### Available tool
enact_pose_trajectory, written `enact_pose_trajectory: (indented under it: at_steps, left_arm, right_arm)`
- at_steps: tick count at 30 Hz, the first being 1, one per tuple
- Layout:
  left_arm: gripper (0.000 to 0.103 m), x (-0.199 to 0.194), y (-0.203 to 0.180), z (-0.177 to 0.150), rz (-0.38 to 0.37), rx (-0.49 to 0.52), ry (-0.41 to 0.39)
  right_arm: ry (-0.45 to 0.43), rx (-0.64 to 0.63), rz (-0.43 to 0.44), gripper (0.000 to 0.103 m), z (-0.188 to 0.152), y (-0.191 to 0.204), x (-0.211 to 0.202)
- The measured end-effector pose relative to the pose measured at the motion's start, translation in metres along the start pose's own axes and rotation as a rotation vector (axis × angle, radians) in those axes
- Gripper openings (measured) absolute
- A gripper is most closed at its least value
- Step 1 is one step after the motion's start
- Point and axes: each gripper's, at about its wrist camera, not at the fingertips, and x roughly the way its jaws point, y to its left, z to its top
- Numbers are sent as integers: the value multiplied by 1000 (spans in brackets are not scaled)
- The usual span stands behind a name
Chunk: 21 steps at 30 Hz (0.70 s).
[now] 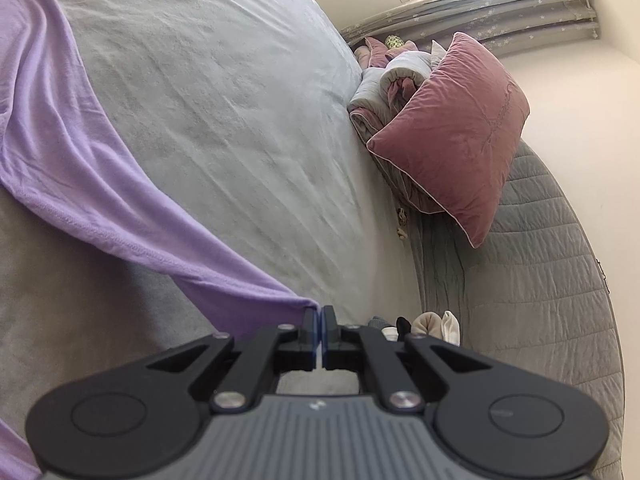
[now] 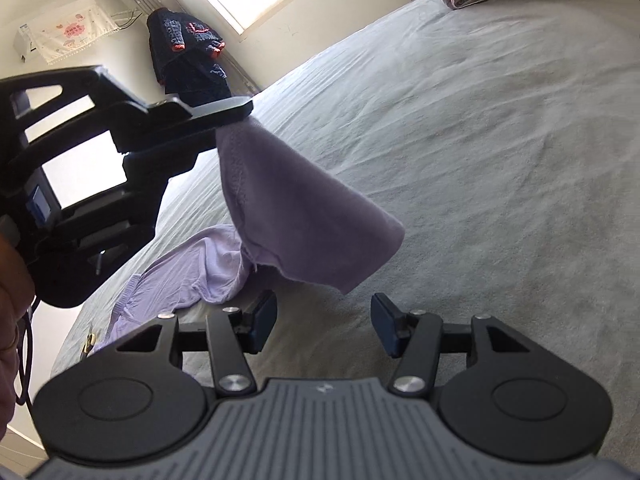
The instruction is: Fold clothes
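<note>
Lilac garment (image 1: 92, 184): soft knit cloth, matt, fine ribbed texture along the stitched hem; drapes in loose folds.

Bed cover (image 1: 224, 112): grey cloth, matt, slightly napped, lightly creased.

Pink cushion (image 1: 452, 136): velvet-like cloth with a soft sheen, pale piped edge, faint embroidered line.

Quilted grey spread (image 1: 540, 264): stitched in padded rows, matt.

Left tongs (image 1: 321, 316): matt black plastic arms, bright metal pivot screws, ribbed grey body; blue pad faces, smooth.

Right tongs (image 2: 324, 320): same matt black plastic, polished metal rivets, ridged grey housing.

Dark clothing by the window (image 2: 188, 56): coarse knit look.

Walls: smooth, matt paint.
</note>
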Motion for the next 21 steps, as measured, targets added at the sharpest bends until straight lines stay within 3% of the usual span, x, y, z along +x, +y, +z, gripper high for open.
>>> enact_pose_trajectory:
  at_steps: [8, 13, 19, 21]
  left_arm:
    - [1, 6, 19, -19, -30, -86, 50]
    - [1, 4, 31, -35, -9, -77, 61]
    - [5, 4, 34, -34, 142, 161, 27]
    - [21, 6, 34, -31, 172, 220, 25]
  right_arm:
    - [-121, 238, -82, 56, 15, -44, -24]
    - [-157, 207, -124, 56, 18, -44, -38]
    - [-143, 159, -153, 57, 16, -44, -38]
    - [-138, 152, -156, 57, 17, -44, -35]
